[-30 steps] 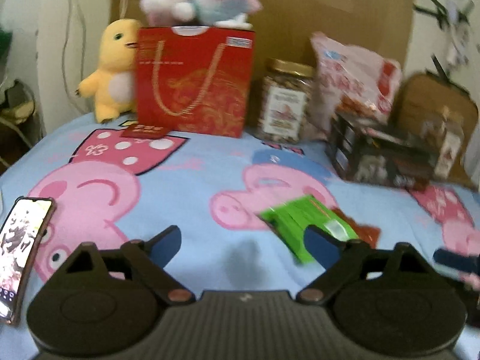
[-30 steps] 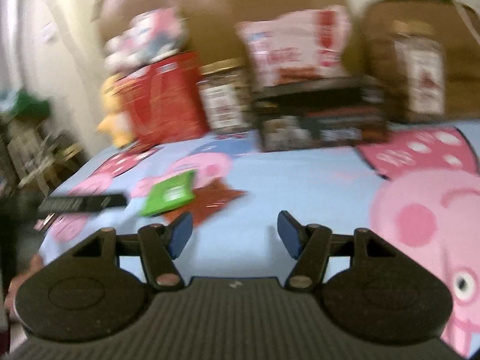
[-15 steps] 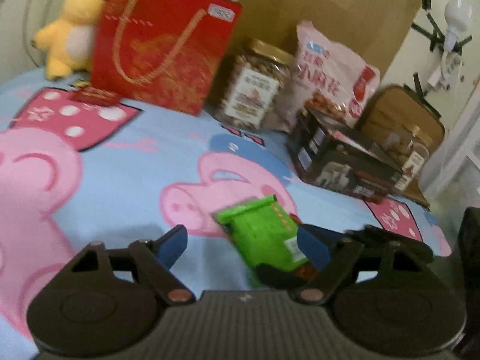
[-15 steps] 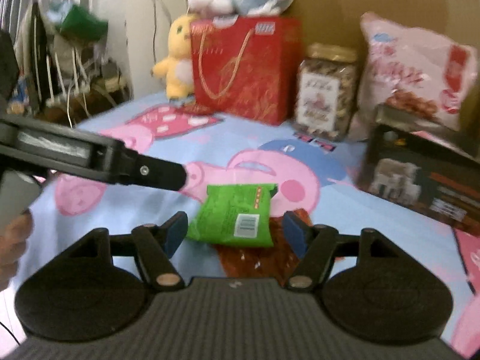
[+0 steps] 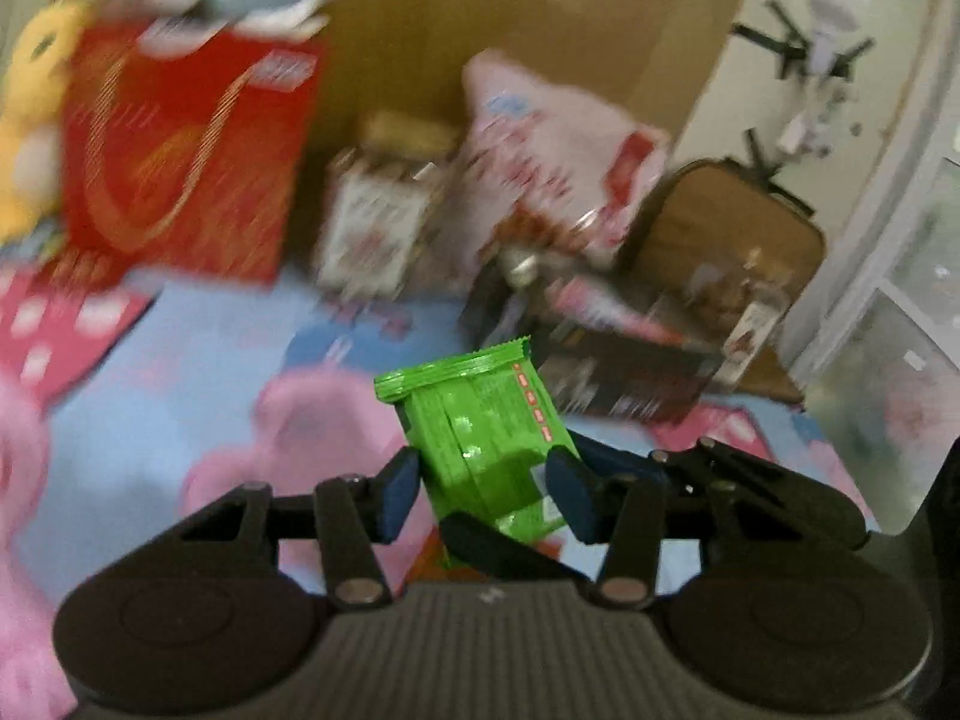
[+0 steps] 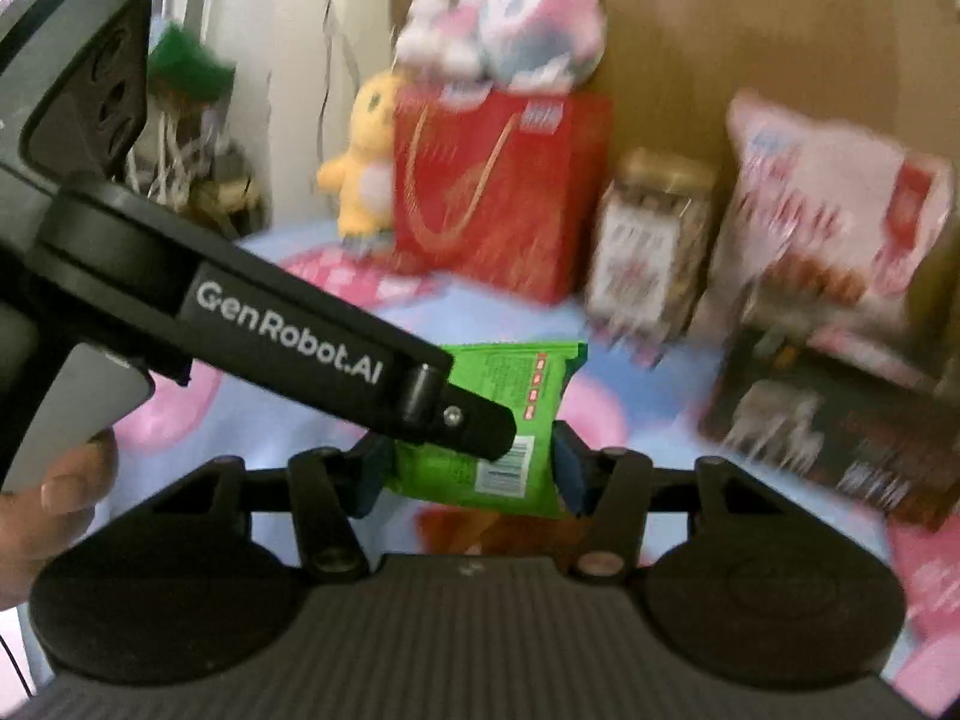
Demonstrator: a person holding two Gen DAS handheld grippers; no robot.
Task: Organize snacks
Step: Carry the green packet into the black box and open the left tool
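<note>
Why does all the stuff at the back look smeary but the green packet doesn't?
Left wrist view: the green packet is sharp, while the red bag and jar are streaked with motion blur. Right wrist view: the same blur behind, and edges curve from the fisheye lens.

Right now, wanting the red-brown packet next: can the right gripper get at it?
Probably not: the green packet fills the right gripper, covering most of the red-brown packet; the left gripper crosses in front.

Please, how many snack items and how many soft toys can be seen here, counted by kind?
Packets: 3, green packet, brown-red packet, big pink bag
Jars: 2
Boxes: 1, dark box
Gift bags: 1, red
Soft toys: 2, yellow, pink
Total: 9
</note>
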